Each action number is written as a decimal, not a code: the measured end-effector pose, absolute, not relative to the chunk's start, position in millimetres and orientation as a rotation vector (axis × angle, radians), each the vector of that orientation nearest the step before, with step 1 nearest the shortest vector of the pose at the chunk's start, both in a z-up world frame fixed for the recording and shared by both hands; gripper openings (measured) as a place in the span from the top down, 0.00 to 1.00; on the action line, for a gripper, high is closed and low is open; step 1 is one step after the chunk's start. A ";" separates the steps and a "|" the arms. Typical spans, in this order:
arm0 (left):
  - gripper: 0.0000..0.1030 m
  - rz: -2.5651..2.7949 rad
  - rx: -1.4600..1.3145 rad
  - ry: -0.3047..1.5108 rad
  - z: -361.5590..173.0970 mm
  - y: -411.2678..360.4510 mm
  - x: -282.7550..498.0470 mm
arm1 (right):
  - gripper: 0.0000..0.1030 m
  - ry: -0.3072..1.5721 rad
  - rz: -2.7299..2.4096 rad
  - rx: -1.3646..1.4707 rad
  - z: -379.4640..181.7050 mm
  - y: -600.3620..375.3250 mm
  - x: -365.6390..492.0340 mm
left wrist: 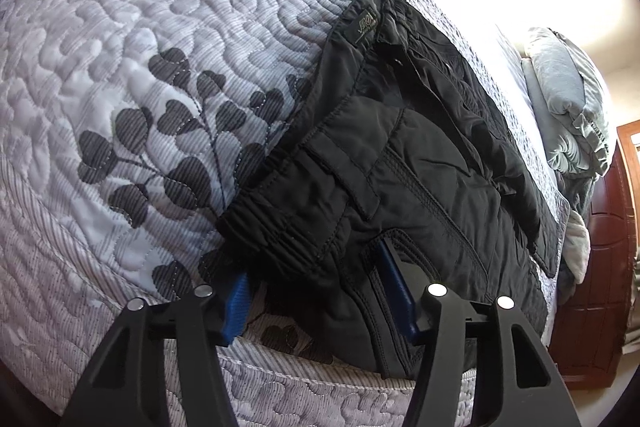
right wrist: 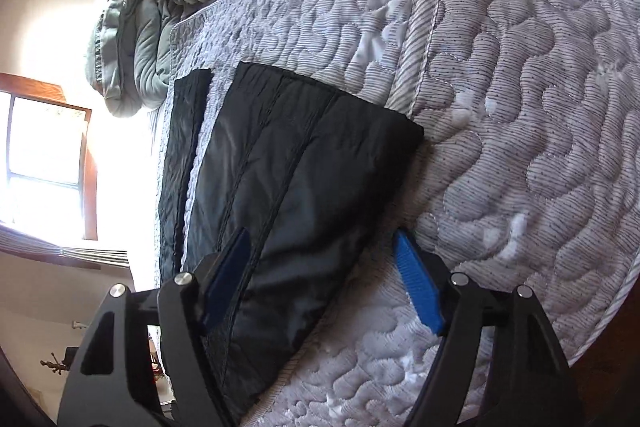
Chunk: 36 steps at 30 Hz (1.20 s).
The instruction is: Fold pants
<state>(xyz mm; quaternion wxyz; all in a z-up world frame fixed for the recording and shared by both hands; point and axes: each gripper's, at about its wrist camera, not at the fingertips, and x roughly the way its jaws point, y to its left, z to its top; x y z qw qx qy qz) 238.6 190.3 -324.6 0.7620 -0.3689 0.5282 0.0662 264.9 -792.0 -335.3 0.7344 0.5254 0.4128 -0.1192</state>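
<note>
While the black pants (left wrist: 400,155) lie stretched out flat on the quilted bedspread (left wrist: 140,67), along the near edge of the bed, each gripper stands over one end of them. The left gripper (left wrist: 320,291) is at the waistband end: its jaws are about half open, with the gathered waistband corner (left wrist: 256,227) between the blue pads (left wrist: 238,307). One pad lies beside the waistband on the quilt and the other rests on the fabric near the pocket, but a firm pinch I cannot confirm from this view.

The right gripper (right wrist: 324,267) is at the other end, over the nearer leg (right wrist: 296,167). Its jaws are rather wide, one pad on the dark fabric and the other pad (right wrist: 418,287) over the bare quilt just beside the leg's edge, so the edge sits between them and nothing is held yet. The second leg (right wrist: 180,155) lies parallel, a little apart, toward the window (right wrist: 44,163) side.

The long axis of the pants runs from one gripper to the other, along the bed edge. As I judge it, the coming move depends on this: both ends must be gripped, and then one end must travel along that axis to the other end. The left hand seems nearer to a grip than the right
</note>
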 end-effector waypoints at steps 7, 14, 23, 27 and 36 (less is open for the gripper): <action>0.80 0.195 -0.884 1.102 -317.1 202.1 225.5 | 0.89 0.857 -0.254 1.125 -331.6 -786.7 265.5; 0.82 0.232 -0.928 1.098 -296.5 238.2 193.8 | 0.92 0.924 -0.215 1.013 -303.0 -748.3 241.1; 0.82 0.314 -0.948 1.096 -300.6 299.4 132.5 | 0.92 1.047 -0.130 0.924 -298.5 -685.5 216.0; 0.73 0.310 -0.946 1.124 -317.3 308.3 129.5 | 0.76 1.145 -0.182 0.858 -319.9 -673.3 226.6; 0.03 0.377 -0.620 1.034 -225.1 329.3 136.5 | 0.21 1.245 -0.298 0.482 -244.3 -683.1 238.2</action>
